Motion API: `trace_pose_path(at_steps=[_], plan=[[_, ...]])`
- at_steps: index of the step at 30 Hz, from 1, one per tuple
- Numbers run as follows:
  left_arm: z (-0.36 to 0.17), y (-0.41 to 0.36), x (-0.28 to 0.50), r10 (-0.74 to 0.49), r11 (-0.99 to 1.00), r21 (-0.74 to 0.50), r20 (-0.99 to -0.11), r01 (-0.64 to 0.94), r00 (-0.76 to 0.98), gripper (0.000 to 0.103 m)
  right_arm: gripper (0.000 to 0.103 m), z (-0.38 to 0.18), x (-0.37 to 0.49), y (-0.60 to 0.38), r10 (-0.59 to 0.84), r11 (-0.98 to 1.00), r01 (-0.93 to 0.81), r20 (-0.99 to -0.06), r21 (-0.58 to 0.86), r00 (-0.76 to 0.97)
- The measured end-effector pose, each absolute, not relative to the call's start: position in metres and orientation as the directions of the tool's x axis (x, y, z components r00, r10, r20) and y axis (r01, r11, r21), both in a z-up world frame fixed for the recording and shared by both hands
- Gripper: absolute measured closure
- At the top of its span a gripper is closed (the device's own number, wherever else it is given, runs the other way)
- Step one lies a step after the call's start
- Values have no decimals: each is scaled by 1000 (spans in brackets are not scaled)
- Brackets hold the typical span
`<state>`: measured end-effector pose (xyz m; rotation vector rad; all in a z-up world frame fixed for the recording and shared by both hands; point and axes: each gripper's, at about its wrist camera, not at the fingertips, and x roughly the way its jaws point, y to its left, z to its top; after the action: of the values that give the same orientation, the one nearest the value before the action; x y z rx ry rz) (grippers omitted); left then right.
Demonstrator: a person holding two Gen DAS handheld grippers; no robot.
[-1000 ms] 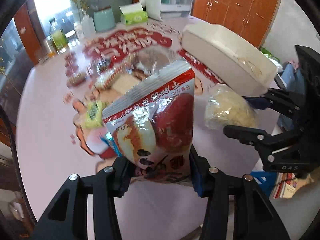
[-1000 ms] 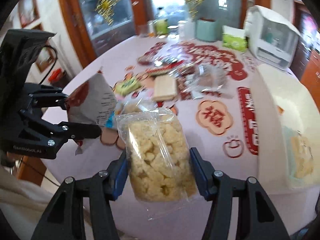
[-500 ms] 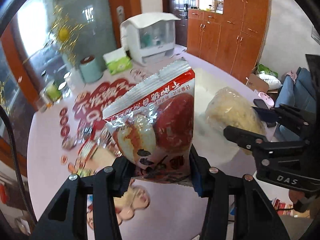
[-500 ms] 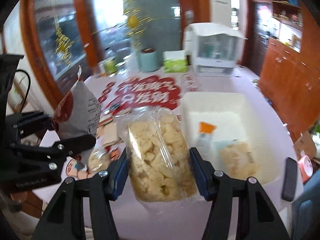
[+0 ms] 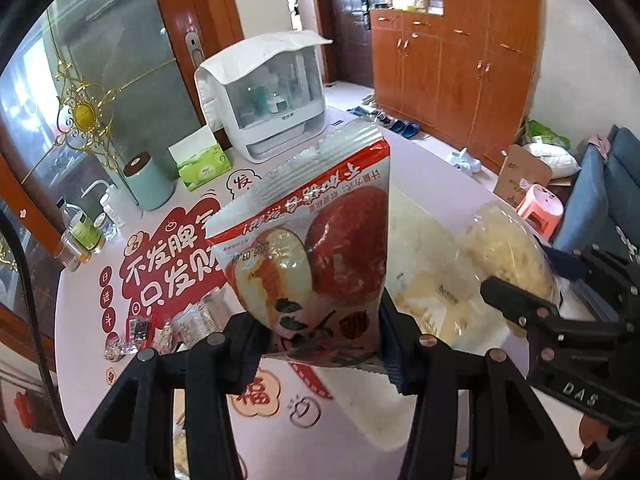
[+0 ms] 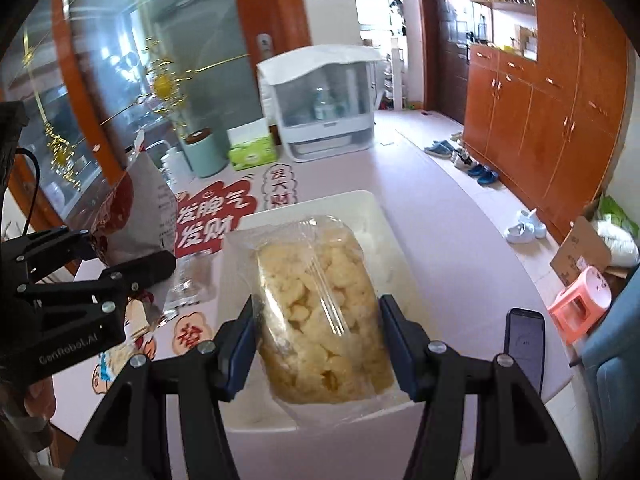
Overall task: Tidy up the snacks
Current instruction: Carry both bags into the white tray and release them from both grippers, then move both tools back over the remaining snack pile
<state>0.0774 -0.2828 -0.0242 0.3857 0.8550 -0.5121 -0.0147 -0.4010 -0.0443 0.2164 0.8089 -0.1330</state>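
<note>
Left gripper (image 5: 320,344) is clamped on our red-and-silver snack pouch (image 5: 312,240), held upright in the air above the table (image 5: 80,320). Right gripper (image 6: 316,344) is clamped on our clear bag of pale puffed pieces (image 6: 320,300), hanging directly over the white bin (image 6: 372,208). The bin already seems to hold a few packets, blurred behind the pouch in the left view. Several small wrapped snacks (image 5: 180,324) lie loose on the table's red-printed cover. We judge the task partly done: two bags to deposit, and the loose items left to gather.
</note>
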Motion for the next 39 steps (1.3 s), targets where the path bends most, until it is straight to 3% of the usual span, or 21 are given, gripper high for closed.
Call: trace_pose_path(at_steps=[12, 18, 22, 39], plan=[[-64, -322, 131, -147, 845, 163, -844, 509, 515, 52, 44, -72, 46, -433, 7, 965, 196, -762, 176, 648], [-72, -315, 140, -103, 874, 181, -838, 452, 536, 18, 43, -83, 64, -433, -54, 976, 196, -759, 98, 649], [-73, -300, 140, -125, 898, 120, -854, 424, 506, 17, 40, -90, 69, -437, 2, 975, 168, -768, 143, 640], [-63, -245, 92, -45, 949, 135, -838, 286, 545, 17, 40, -88, 55, -415, 63, 982, 101, -787, 158, 614]])
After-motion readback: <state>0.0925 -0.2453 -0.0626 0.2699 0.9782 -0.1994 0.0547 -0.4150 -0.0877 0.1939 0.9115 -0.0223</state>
